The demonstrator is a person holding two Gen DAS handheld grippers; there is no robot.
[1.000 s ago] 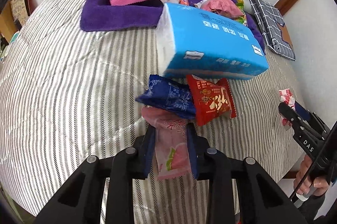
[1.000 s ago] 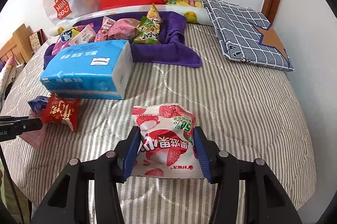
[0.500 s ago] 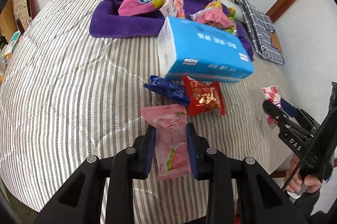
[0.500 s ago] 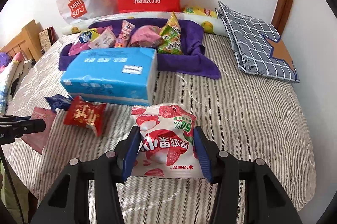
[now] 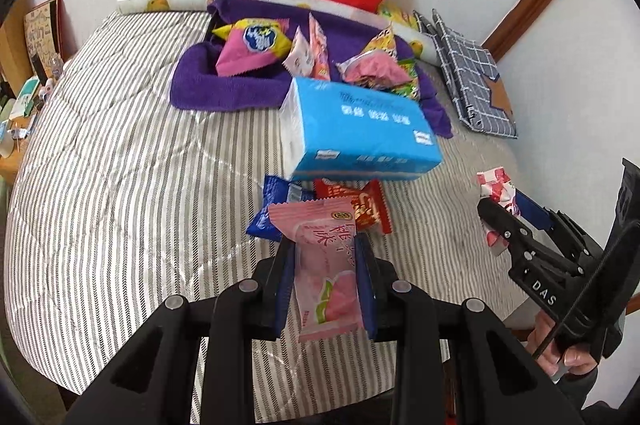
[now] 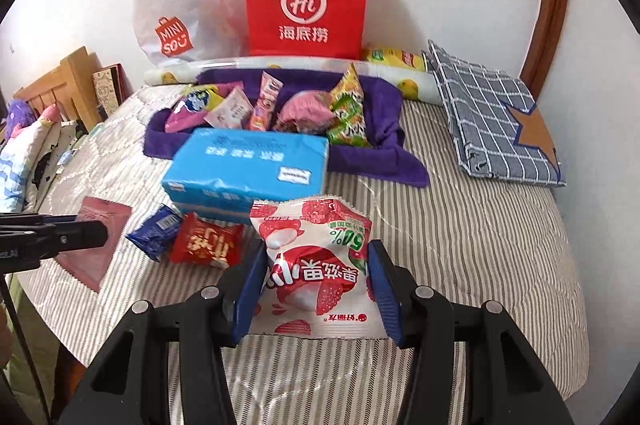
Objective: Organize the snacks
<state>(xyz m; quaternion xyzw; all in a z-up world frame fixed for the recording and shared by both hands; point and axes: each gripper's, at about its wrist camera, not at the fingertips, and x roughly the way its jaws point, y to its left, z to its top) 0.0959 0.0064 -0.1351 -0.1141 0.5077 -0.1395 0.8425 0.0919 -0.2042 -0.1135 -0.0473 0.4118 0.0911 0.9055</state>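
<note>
My left gripper (image 5: 325, 245) is shut on a pink peach snack packet (image 5: 325, 265) and holds it above the striped bed. My right gripper (image 6: 316, 257) is shut on a white and red strawberry snack bag (image 6: 316, 265), also held up over the bed. A blue packet (image 6: 154, 231) and a red packet (image 6: 208, 245) lie on the bed in front of a blue tissue pack (image 6: 248, 169). Behind it a purple towel (image 6: 372, 161) holds several snack packets. The right gripper also shows at the right of the left wrist view (image 5: 496, 209).
A red paper bag (image 6: 306, 5) and a white Miniso bag (image 6: 176, 13) lean on the wall behind the towel. A grey checked cloth (image 6: 492, 117) lies at the back right. A wooden headboard (image 6: 60, 89) and clutter stand to the left. The bed edge is near me.
Both grippers have pulled back and risen with their packets; the bed and the tissue pack look farther away. The blue and red packets have stayed in place.
</note>
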